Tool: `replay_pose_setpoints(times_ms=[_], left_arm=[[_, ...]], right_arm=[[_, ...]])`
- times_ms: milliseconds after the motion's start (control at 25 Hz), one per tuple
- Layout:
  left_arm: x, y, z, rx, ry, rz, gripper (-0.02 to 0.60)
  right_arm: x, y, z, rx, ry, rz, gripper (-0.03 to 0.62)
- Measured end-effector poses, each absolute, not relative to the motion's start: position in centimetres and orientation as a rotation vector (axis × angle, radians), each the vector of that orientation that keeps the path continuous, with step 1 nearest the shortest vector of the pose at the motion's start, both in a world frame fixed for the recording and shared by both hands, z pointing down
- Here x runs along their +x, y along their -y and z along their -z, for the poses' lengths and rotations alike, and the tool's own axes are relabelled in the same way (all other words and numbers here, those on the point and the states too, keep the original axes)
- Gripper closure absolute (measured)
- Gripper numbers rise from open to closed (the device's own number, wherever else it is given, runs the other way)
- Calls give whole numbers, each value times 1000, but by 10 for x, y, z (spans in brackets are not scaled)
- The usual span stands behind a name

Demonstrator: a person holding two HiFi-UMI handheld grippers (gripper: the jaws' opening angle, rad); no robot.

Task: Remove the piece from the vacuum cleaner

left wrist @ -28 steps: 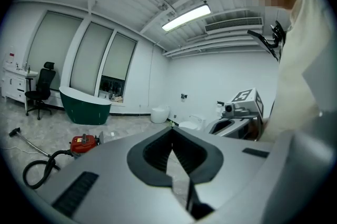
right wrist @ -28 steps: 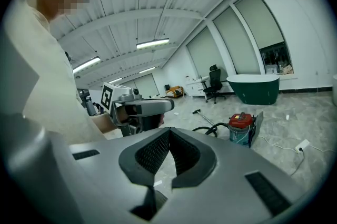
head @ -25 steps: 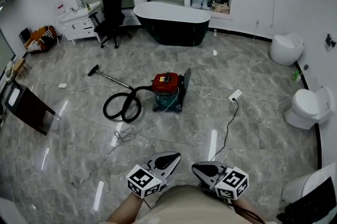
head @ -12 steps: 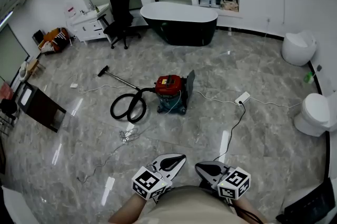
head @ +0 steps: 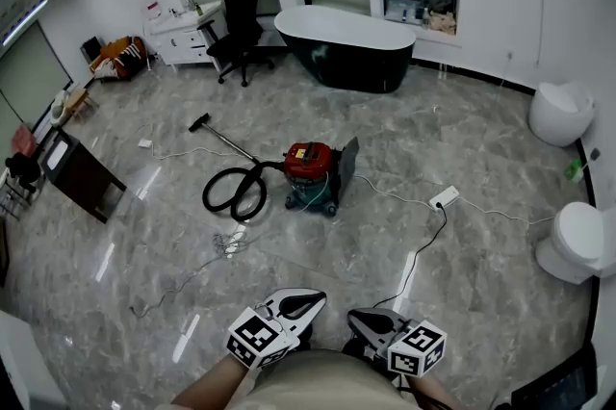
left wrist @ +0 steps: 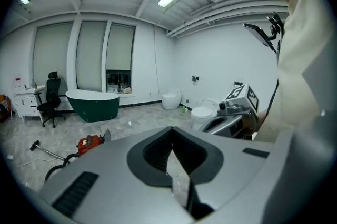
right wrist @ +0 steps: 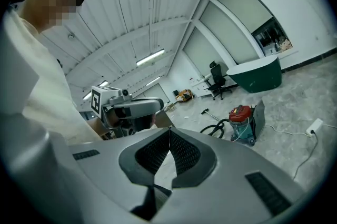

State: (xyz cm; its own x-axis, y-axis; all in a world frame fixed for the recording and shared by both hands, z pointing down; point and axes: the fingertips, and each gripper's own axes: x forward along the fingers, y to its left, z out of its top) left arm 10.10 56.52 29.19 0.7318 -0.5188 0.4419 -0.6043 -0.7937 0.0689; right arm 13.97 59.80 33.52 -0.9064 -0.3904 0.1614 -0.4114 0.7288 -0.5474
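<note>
Holds the left gripper [head: 313,299] and the right gripper [head: 361,318] low at the near edge, side by side, close in front of the body. In the left gripper view, fingers [left wrist: 155,152] closed tip to tip. Likewise in the right gripper view, fingers [right wrist: 185,152] pressed together at the tips. Well apart from both, farther out in the middle of the grey marble floor [head: 462,139]: red vacuum cleaner [head: 308,158], upright on a teal base. At its left, black hose [head: 231,196] coiled in a loop on the floor, joined to a thin wand [head: 229,144] ending in a dark floor head [head: 199,121] farther left. Against its right side, a dark flat panel [head: 345,163] standing upright. White cord [head: 395,196] trailing right to a white power strip [head: 445,198]. Nearer than the hose, a loose cable tangle [head: 229,244] on the floor. By the far wall, a dark bathtub [head: 346,38] with a white rim; left of it a black office chair [head: 241,28] beside a white desk [head: 188,23]. At the right wall, a white toilet [head: 560,110], and a second toilet [head: 577,244] nearer.
</note>
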Motion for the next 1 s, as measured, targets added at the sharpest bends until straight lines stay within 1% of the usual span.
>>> replay_pose_setpoints(times_ms=[160,400,600,760,1000], left_arm=[[108,-562,-295,2723,881,-669,578],[116,-550,-296,2742,861,-653,578],[113,-540,-298,2762,806,-573,578],[94,-526,-308,2751,821,-545,578],[53,-485,-308,2718,860,-446,578]], right_arm=[[155,-591,-340,734,2897,-980,591],[164,-586,-343,767,2865,-938,591],[161,-578,-350,815,2820,-937,591],[145,-566,-355,798,2781,-913,591],[101,-528,-350,730,2734,-860,591]])
